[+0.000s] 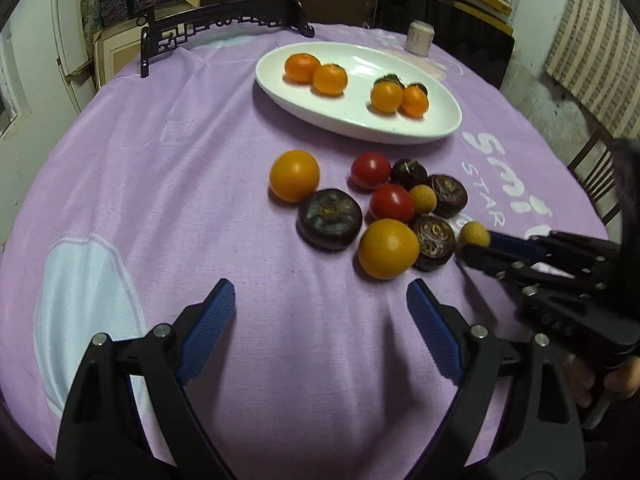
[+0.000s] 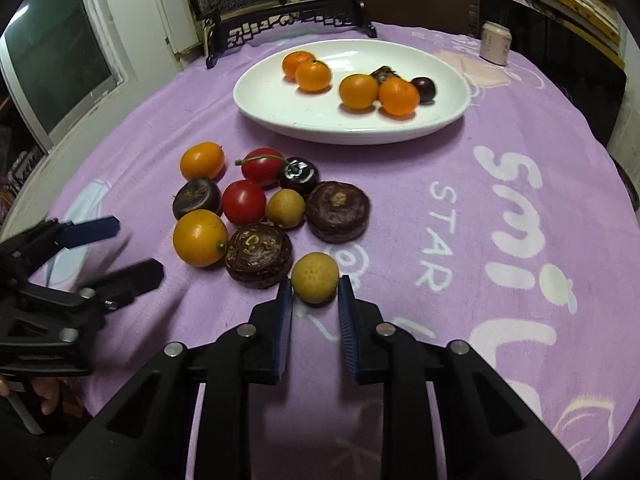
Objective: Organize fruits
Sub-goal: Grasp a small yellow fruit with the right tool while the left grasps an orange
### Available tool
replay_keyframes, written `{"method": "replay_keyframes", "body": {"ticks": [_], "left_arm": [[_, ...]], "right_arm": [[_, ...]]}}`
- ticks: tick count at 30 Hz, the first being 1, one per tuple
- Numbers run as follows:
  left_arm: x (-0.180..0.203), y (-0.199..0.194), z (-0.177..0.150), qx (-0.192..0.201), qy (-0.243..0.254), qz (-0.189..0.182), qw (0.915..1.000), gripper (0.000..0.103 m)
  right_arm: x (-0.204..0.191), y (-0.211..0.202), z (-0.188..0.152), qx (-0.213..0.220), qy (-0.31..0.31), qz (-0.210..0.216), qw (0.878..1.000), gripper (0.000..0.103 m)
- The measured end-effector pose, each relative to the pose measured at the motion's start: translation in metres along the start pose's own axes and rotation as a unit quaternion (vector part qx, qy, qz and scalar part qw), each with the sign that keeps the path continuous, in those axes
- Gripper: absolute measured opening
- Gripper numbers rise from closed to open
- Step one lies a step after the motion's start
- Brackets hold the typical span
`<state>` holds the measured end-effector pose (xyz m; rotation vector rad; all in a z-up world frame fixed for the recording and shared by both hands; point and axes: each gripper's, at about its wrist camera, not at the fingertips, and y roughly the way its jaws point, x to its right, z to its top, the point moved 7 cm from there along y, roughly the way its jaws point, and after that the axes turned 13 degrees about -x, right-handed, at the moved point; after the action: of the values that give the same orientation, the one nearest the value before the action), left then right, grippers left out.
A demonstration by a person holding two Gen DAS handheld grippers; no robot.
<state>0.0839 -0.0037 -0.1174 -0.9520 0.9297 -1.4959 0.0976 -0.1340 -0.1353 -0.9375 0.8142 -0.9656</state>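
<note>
On a lilac printed tablecloth (image 1: 160,200), loose fruit lies before a white oval dish (image 2: 280,120) of mandarins.
Right gripper (image 2: 314,292) pinches a small pebbly yellow fruit (image 2: 315,282) at the cluster's near edge; left gripper (image 1: 320,300) gapes wide, empty, over bare cloth. Only the right wrist view shows a window (image 2: 52,72); the left shows a striped curtain (image 1: 592,40). Wrinkled dark round fruits (image 1: 330,218) touch glossy tomatoes (image 1: 391,203).
</note>
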Motion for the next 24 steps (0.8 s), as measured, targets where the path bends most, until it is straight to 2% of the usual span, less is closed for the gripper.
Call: {"method": "replay_keyframes", "body": {"ticks": [2, 4, 9, 12, 13, 20, 24], "left_arm": [[0.006, 0.004, 0.001, -0.006, 0.006, 0.001, 1.0, 0.079], [0.013, 0.008, 0.001, -0.013, 0.015, -0.001, 0.9998, 0.075], [0.033, 0.022, 0.01, -0.019, 0.041, 0.006, 0.999, 0.07], [0.039, 0.029, 0.019, -0.018, 0.043, 0.004, 0.9989, 0.051], [0.041, 0.03, 0.022, -0.017, 0.045, 0.002, 0.9988, 0.039], [0.044, 0.027, 0.021, -0.025, 0.042, -0.022, 0.9985, 0.037], [0.045, 0.015, 0.017, -0.016, 0.046, -0.023, 0.9985, 0.037]], "right_arm": [[0.008, -0.004, -0.004, 0.003, 0.011, 0.004, 1.0, 0.024], [0.015, -0.007, -0.007, 0.003, 0.022, 0.008, 1.0, 0.024], [0.029, -0.012, -0.017, 0.008, 0.038, 0.021, 0.999, 0.024], [0.035, -0.018, -0.021, 0.013, 0.042, 0.023, 0.999, 0.024], [0.037, -0.019, -0.022, 0.015, 0.044, 0.024, 0.999, 0.024], [0.042, -0.024, -0.027, 0.02, 0.051, 0.028, 0.998, 0.024], [0.035, -0.023, -0.024, 0.017, 0.041, 0.03, 0.999, 0.024]]}}
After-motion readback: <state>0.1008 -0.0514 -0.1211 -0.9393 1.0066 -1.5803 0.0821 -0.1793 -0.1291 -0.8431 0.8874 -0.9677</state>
